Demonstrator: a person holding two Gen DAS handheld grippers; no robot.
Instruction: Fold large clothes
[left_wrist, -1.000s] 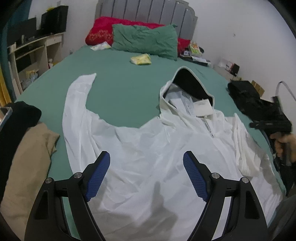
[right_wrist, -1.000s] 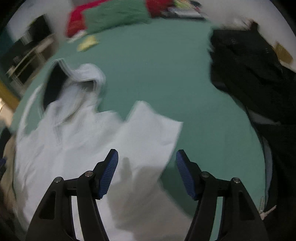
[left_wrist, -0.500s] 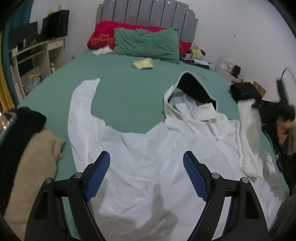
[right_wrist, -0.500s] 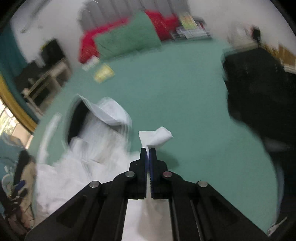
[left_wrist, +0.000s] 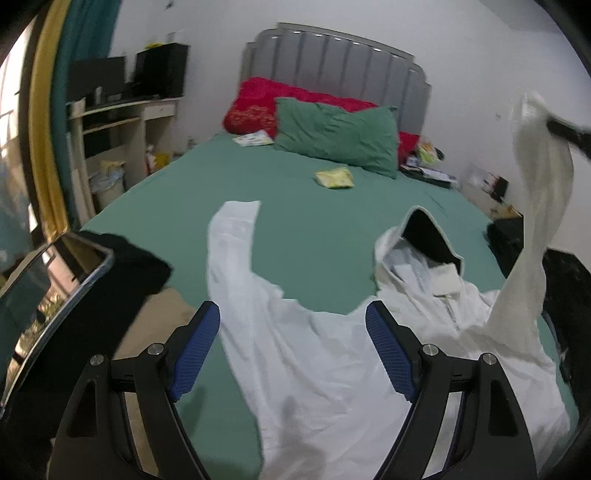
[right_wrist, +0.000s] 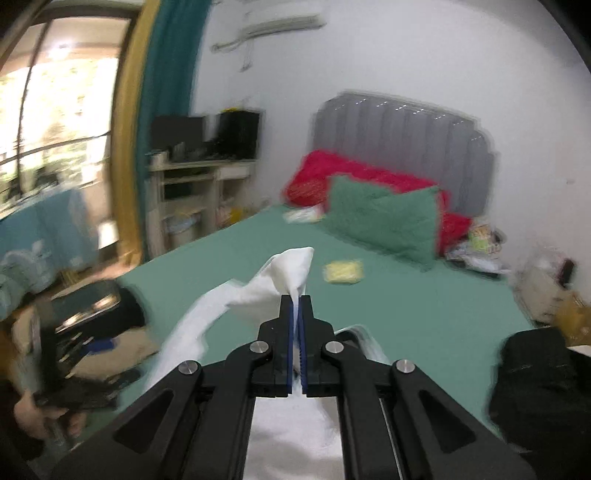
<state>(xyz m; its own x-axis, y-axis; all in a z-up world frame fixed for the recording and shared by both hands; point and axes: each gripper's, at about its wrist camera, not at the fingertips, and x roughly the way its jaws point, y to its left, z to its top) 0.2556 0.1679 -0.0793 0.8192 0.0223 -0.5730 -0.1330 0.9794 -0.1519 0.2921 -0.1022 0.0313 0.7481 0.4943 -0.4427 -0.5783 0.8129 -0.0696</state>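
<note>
1. The white hooded jacket (left_wrist: 332, 354) lies spread on the green bed (left_wrist: 295, 229), its hood (left_wrist: 417, 240) toward the headboard and one sleeve (left_wrist: 229, 236) stretched flat toward the pillows.
2. The right gripper (right_wrist: 295, 299) has its jaws pressed together on the cuff of the other sleeve (right_wrist: 284, 273), which hangs from it in the air, clear of the bed; the left wrist view shows that sleeve raised at the right edge.
3. The left gripper (left_wrist: 291, 347) is spread wide over the jacket's body, with nothing between its blue pads (left_wrist: 195, 350).
4. The middle of the bed beyond the jacket is open green sheet up to a small yellow packet (left_wrist: 334, 177) and the green pillow (left_wrist: 340, 136).
5. Along the bed's left edge lie a black garment (left_wrist: 129, 266) and a tan one (left_wrist: 162, 314), close beside the flat sleeve.
6. A dark bag or garment (right_wrist: 535, 384) crowds the right edge.
7. A shelf unit (left_wrist: 118, 140) stands beyond the left side.
</note>
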